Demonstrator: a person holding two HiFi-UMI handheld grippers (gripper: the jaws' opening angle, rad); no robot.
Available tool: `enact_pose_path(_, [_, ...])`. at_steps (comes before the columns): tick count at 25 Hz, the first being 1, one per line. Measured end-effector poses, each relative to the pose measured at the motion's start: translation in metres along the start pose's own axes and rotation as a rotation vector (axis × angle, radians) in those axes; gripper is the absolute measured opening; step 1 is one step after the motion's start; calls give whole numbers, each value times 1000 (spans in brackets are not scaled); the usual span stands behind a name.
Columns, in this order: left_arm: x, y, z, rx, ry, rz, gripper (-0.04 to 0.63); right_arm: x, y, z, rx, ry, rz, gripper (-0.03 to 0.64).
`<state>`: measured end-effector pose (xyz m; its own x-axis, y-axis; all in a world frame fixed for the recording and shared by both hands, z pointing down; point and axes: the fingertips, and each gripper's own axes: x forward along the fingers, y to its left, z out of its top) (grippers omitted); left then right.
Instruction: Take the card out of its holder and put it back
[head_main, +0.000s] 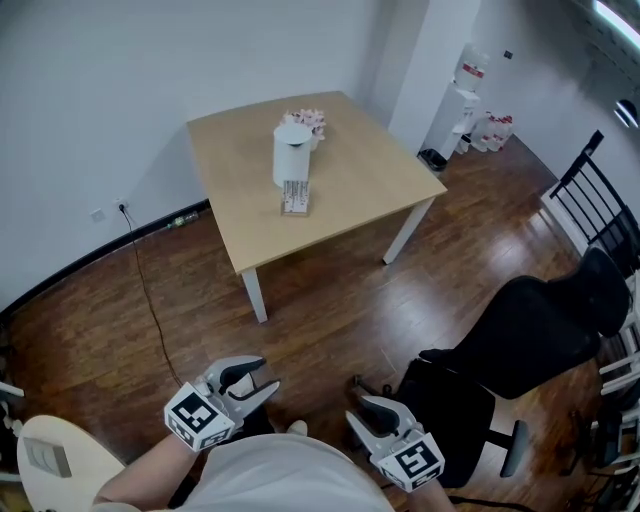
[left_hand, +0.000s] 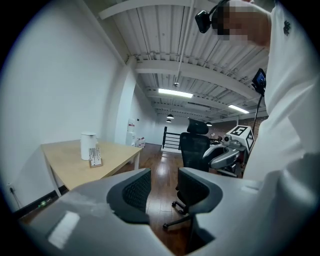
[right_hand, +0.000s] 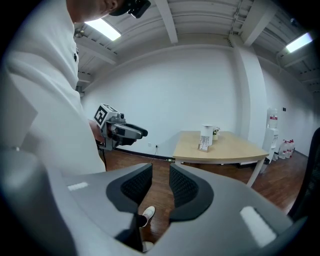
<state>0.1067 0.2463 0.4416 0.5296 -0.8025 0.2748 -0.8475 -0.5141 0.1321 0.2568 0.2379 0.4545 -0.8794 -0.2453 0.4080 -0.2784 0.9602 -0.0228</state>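
The card stands in its small holder (head_main: 295, 197) on the wooden table (head_main: 350, 190), just in front of a white jug (head_main: 292, 155). Both grippers are far from it, held low near the person's body over the floor. My left gripper (head_main: 258, 378) is open with nothing between its jaws, and so is my right gripper (head_main: 358, 402). In the left gripper view the card holder (left_hand: 95, 158) shows small at the left, past my left gripper (left_hand: 164, 172). From the right gripper view the card holder (right_hand: 204, 144) sits on the distant table beyond my right gripper (right_hand: 161, 172).
A black office chair (head_main: 520, 340) stands close at the right. A bunch of flowers (head_main: 306, 121) sits behind the jug. A cable (head_main: 150, 290) runs across the wooden floor from the wall. A water dispenser (head_main: 462, 110) stands at the back right.
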Motion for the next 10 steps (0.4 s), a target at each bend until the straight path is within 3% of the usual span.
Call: enact_pose_path(10, [9,-8,9,17,-19,-42,179,-9,10,-5,10,-5,-32,112])
